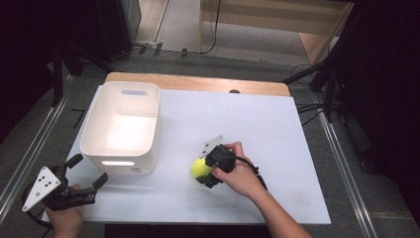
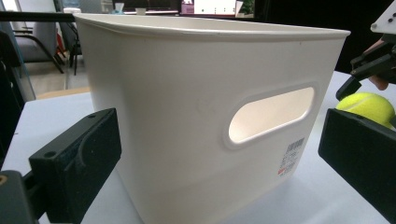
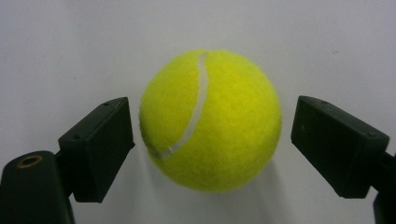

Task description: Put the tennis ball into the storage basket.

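Where the high view looks down on the white worktop (image 1: 277,129), a white bin (image 1: 122,127) with handle slots stands upright toward nine o'clock, and a yellow-green tennis ball (image 1: 200,168) rests on the bare surface near centre, just beside the bin at its four o'clock. The right gripper (image 1: 204,171), held in the person's right hand (image 1: 241,173), points toward nine o'clock with its fingers either side of the ball; contact cannot be judged from this angle. The left gripper (image 1: 88,171), held in the left hand (image 1: 66,218) at the seven o'clock corner of the worktop, points at the bin's near wall with its fingers spread and nothing between them. From the left gripper view, both black fingers (image 2: 79,163) stand wide apart and empty before the bin (image 2: 187,93), whose near wall carries an oval handle slot and a small barcode label (image 2: 292,156); the ball (image 2: 366,106) lies at three o'clock, with the right gripper (image 2: 355,86) just above it. From the right gripper view, the ball (image 3: 210,120) sits on the worktop (image 3: 70,46) between the fingers (image 3: 98,147), which are open with a narrow gap visible on each side, so nothing is gripped.
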A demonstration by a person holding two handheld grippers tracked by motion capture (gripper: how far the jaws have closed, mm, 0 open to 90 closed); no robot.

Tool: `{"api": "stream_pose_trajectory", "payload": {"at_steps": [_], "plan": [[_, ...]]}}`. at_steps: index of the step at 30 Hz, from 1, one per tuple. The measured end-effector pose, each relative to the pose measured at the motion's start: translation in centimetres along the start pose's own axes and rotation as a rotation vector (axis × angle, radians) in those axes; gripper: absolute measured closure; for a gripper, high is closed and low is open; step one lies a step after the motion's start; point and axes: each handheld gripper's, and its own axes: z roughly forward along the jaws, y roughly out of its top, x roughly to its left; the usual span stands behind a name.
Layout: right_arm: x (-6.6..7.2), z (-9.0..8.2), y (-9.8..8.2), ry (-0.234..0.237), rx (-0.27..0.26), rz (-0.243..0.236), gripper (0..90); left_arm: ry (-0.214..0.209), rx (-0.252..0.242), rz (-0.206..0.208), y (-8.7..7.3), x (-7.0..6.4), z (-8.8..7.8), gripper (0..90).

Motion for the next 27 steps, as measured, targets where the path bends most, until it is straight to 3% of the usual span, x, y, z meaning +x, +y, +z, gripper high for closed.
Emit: {"api": "stream_pose_trajectory", "payload": {"at_steps": [27], "plan": [[0.1, 1.1, 0.2, -0.007, 0.042, 0.026, 23.2, 0.001, 0.004, -0.004, 0.0, 0.1, 0.0, 0.0]]}}
